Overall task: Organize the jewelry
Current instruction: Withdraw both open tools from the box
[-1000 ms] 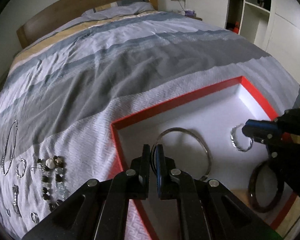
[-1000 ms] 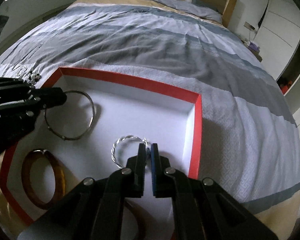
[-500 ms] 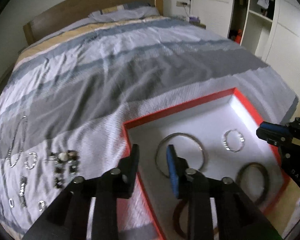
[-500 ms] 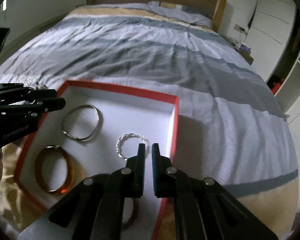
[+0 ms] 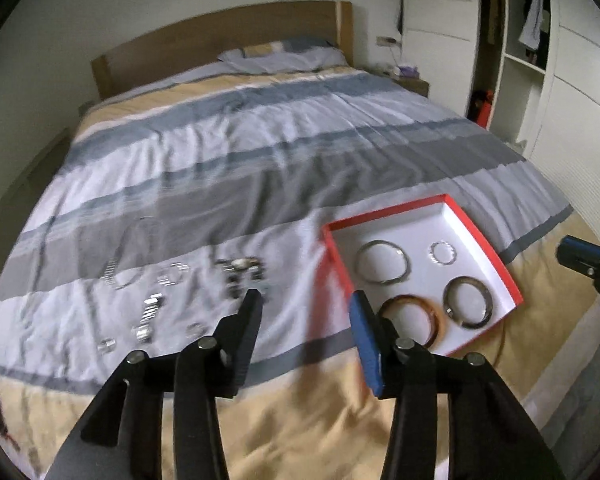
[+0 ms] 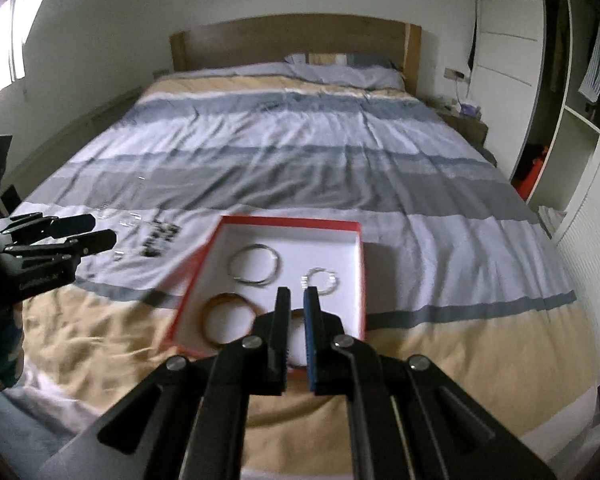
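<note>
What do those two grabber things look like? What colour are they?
Both are black and pointy, like big tongs. The left gripper has two flat jaws, one black and one with a bright blue pad, joined to black bars by round silver bolts. The right gripper looks the same: black jaws, one blue pad, silver bolts. From the right camera, small pale lettering shows on the left gripper's side, too blurred to read.

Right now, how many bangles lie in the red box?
4: thin silver bangle far left, twisted silver bangle far right, amber bangle near left, dark bangle near right.
</note>
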`<state>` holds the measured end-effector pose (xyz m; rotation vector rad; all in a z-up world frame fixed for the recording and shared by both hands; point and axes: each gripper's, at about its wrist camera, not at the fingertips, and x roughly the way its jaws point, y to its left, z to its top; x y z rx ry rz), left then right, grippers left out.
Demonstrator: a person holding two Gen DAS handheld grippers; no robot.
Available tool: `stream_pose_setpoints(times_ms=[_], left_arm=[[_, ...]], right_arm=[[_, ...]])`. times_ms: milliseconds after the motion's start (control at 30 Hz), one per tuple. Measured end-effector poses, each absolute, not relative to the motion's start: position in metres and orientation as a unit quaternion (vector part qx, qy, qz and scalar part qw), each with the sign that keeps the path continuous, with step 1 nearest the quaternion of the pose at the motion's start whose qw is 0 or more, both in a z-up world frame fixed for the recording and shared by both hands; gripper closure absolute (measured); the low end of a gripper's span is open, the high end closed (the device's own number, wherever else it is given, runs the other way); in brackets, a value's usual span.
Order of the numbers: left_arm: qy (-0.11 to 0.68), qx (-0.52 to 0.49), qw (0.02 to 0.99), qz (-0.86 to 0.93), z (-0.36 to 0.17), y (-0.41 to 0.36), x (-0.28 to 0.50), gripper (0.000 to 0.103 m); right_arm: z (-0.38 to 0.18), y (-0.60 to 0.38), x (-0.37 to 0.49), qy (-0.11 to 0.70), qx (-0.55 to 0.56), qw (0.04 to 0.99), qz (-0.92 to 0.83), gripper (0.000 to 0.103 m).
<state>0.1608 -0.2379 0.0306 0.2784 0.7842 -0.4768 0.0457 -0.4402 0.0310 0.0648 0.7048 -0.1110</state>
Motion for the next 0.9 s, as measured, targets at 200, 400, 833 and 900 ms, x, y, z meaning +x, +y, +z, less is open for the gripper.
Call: stream_pose_setpoints(times_ms=[200, 400, 833, 900], left_arm=[[0.347, 0.118, 0.913, -0.180, 0.067, -0.160, 0.136, 0.034], [0.319, 0.092, 0.936, -0.119, 0.094, -0.075, 0.114, 0.031], [0.299, 0.062, 0.951, -0.049, 0.105, 0.031, 0.086, 0.031], [0.299, 0.057, 0.951, -0.043, 0.100, 0.035, 0.090, 0.029]], right_arm=[[0.056, -0.403, 0.013, 0.322, 0.035, 0.945, -0.037, 0.096], [0.076, -0.370, -0.012, 0.299, 0.033, 0.953, -0.021, 0.096], [0.085, -0.309, -0.016, 0.283, 0.030, 0.958, 0.023, 0.096], [0.077, -0.303, -0.007, 0.288, 0.032, 0.957, 0.032, 0.096]])
